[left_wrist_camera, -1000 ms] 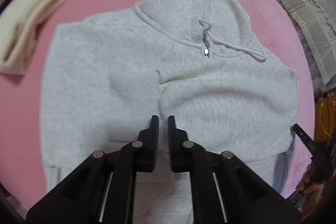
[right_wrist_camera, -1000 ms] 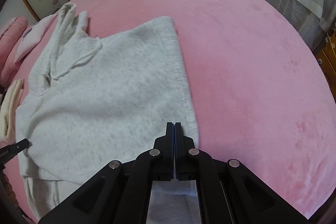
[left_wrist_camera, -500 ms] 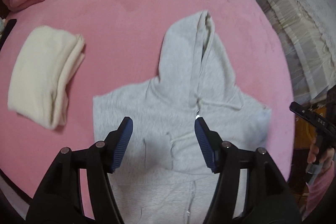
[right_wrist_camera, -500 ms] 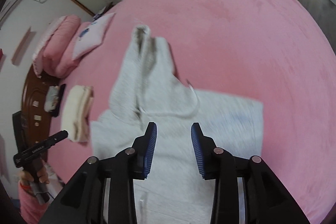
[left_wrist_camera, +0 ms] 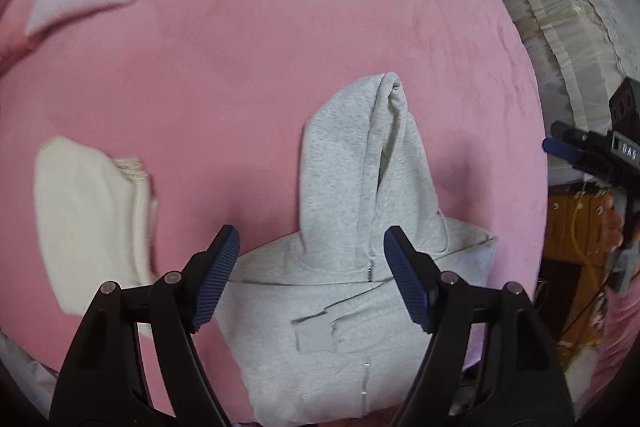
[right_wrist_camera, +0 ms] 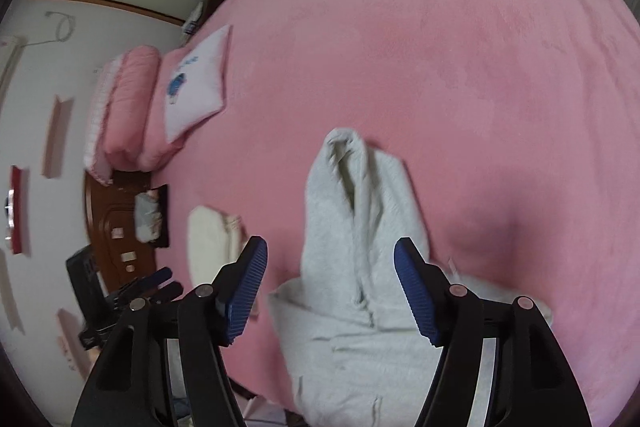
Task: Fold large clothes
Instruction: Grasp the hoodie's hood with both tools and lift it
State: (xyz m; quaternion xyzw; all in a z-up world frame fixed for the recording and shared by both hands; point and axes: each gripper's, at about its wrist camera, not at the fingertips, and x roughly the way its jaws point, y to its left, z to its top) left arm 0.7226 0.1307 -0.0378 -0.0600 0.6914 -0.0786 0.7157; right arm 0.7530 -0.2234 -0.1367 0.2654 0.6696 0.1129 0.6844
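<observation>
A light grey hoodie (left_wrist_camera: 352, 307) lies folded into a narrow block on the pink bed (left_wrist_camera: 280, 47), its hood pointing away from me. My left gripper (left_wrist_camera: 312, 233) hangs well above its collar. The jaws are opening and nothing is between the blue pads. My right gripper (right_wrist_camera: 330, 243) hovers high over the same hoodie (right_wrist_camera: 360, 227), its jaws opening too, with only air between them. The right gripper's blue-padded fingers (left_wrist_camera: 560, 149) also show at the right edge of the left wrist view.
A folded cream garment (left_wrist_camera: 88, 215) lies left of the hoodie. A white cushion (right_wrist_camera: 196, 83) and a pink bolster (right_wrist_camera: 128, 107) sit at the far end by a wooden headboard (right_wrist_camera: 120, 227). White frilled bedding (left_wrist_camera: 560, 7) runs along the right side.
Both grippers were shut low over the hoodie. They have since opened wide, risen and drawn back, so the whole hood and the cream garment have come into view.
</observation>
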